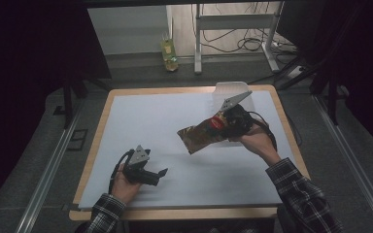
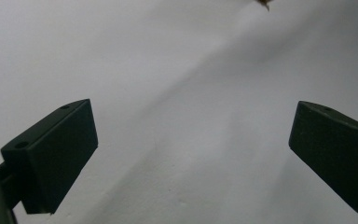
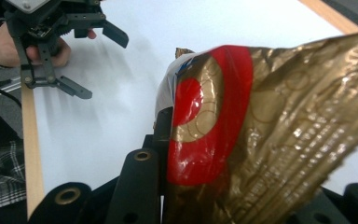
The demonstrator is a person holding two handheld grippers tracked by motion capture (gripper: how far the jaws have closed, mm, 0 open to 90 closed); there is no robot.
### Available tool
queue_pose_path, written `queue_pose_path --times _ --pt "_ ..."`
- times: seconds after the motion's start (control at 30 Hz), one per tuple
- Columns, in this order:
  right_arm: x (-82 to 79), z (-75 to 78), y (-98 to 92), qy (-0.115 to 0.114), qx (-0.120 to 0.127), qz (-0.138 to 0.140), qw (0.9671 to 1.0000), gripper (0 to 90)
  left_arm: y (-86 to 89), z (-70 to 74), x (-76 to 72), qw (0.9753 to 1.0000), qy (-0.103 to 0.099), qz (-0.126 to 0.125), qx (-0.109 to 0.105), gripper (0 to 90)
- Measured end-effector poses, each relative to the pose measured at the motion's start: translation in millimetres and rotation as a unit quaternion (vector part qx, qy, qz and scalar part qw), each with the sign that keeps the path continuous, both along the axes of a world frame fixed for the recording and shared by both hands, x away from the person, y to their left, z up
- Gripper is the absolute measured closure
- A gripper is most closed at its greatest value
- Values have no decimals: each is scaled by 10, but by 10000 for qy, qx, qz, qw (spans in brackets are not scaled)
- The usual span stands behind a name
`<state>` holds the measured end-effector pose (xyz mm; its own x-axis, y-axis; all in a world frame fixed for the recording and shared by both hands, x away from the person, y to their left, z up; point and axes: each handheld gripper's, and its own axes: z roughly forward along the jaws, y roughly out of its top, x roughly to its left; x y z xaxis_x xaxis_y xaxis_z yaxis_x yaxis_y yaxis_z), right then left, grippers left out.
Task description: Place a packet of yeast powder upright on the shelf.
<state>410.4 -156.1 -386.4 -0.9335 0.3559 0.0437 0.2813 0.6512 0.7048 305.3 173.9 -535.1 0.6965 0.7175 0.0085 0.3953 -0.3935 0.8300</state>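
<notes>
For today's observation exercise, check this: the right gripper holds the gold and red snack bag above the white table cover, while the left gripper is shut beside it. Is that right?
Not quite. The left gripper is open: the left gripper view shows its jaws spread wide apart with nothing between them. The right gripper does hold the gold and red snack bag above the white table cover.

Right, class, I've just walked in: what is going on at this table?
A person in plaid sleeves holds tongs in each hand over a white-covered table. The right tongs are shut on a crinkly gold foil packet with a red patch, lifted above the table. The left tongs are open, holding nothing, near the front edge.
</notes>
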Motion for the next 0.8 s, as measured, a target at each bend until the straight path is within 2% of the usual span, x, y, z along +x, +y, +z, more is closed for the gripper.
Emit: queue_pose_path --times 0.17,0.27,0.47,0.6,0.67,0.8 --pt "63 94 -74 -131 -39 -41 9999 701 -1 -11 6 10000 13 -27 32 9" --pt "97 158 -108 -244 -100 -46 9996 701 -12 -29 13 9999 89 -77 40 2" --pt "210 273 -192 -396 -187 -3 9990 703 -26 -36 10 9999 68 -115 78 1" --pt "247 295 -219 -455 -250 -22 9986 704 -20 -38 12 9999 63 -112 73 1" --pt "286 324 -248 -593 -339 -3 9977 704 -19 -38 13 9999 64 -117 67 1" --pt "330 369 -282 -677 -357 15 9971 704 -20 -41 15 9998 77 -147 129 1"
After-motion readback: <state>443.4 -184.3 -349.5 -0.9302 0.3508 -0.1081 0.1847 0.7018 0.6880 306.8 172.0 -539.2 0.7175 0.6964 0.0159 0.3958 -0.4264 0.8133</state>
